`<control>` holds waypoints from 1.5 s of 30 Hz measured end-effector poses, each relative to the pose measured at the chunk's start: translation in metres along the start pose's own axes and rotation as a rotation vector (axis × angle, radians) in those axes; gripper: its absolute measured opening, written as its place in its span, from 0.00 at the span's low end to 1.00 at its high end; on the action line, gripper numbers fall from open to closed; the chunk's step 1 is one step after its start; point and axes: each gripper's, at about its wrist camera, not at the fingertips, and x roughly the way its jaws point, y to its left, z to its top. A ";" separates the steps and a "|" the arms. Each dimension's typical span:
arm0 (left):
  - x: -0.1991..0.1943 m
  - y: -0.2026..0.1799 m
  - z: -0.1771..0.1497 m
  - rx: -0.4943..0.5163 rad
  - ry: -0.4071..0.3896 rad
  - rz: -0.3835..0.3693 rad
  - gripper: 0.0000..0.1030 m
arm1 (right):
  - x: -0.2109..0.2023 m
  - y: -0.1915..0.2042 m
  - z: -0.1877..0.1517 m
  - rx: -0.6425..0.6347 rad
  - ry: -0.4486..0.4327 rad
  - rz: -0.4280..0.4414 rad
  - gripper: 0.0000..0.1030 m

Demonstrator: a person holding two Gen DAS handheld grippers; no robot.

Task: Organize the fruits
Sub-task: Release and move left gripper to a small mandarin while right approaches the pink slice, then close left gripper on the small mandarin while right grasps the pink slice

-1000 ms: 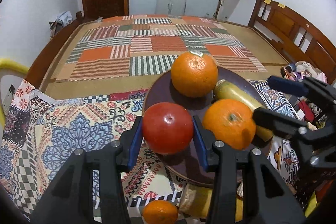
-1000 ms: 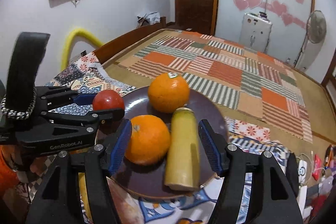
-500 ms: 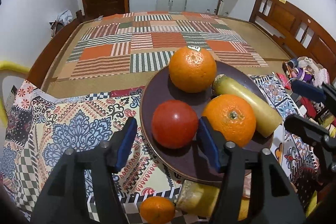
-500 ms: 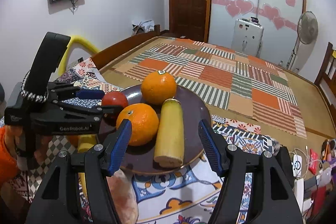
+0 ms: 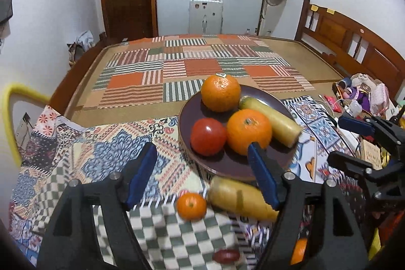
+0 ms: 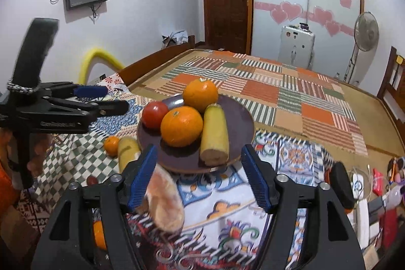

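A dark brown plate (image 5: 227, 163) (image 6: 240, 118) on the patterned cloth holds a red tomato (image 5: 208, 136) (image 6: 155, 114), two oranges (image 5: 249, 135) (image 5: 220, 92) (image 6: 181, 126) and a yellow banana piece (image 5: 272, 121) (image 6: 214, 136). My left gripper (image 5: 202, 177) is open and empty, pulled back in front of the plate. My right gripper (image 6: 198, 177) is open and empty, near the plate's front edge. A small mandarin (image 5: 191, 206) (image 6: 111, 145) and another banana piece (image 5: 240, 198) (image 6: 127, 151) lie on the cloth before the plate.
A peach-coloured fruit (image 6: 164, 201) lies just inside my right gripper's left finger. A small red fruit (image 5: 226, 255) and another orange (image 5: 298, 251) lie near the front edge. Clutter (image 5: 362, 92) sits at the right. A patchwork mat (image 5: 197, 67) lies behind the plate.
My left gripper opened, let go of the tomato on the plate and drew back toward me. My right gripper also drew back from the plate.
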 end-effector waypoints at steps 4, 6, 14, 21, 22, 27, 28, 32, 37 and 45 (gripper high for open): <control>-0.015 -0.004 -0.017 0.002 -0.001 -0.004 0.77 | -0.002 0.004 -0.015 0.010 0.019 0.006 0.67; -0.020 -0.006 -0.029 0.000 0.003 -0.015 0.77 | -0.002 0.005 -0.022 0.018 0.030 0.021 0.67; -0.019 -0.007 -0.063 -0.009 0.029 -0.010 0.78 | 0.004 0.006 -0.048 0.040 0.072 0.013 0.67; -0.007 0.010 -0.077 -0.052 0.054 0.018 0.69 | 0.015 0.007 -0.052 0.044 0.123 0.053 0.46; -0.004 0.012 -0.078 -0.061 0.063 0.016 0.64 | 0.017 0.007 -0.051 0.041 0.127 0.054 0.42; 0.007 0.022 -0.080 -0.093 0.100 -0.017 0.54 | 0.023 0.011 -0.049 0.028 0.136 0.087 0.30; 0.008 0.021 -0.079 -0.087 0.099 -0.019 0.53 | 0.023 0.012 -0.050 0.023 0.135 0.083 0.28; 0.012 0.016 -0.074 -0.057 0.087 -0.012 0.52 | 0.021 0.014 -0.050 0.013 0.124 0.070 0.26; 0.023 0.018 -0.067 -0.046 0.101 0.005 0.37 | 0.004 0.007 -0.057 0.031 0.109 0.050 0.25; 0.036 0.012 -0.063 -0.018 0.129 -0.006 0.36 | -0.030 -0.019 -0.087 0.108 0.114 -0.016 0.25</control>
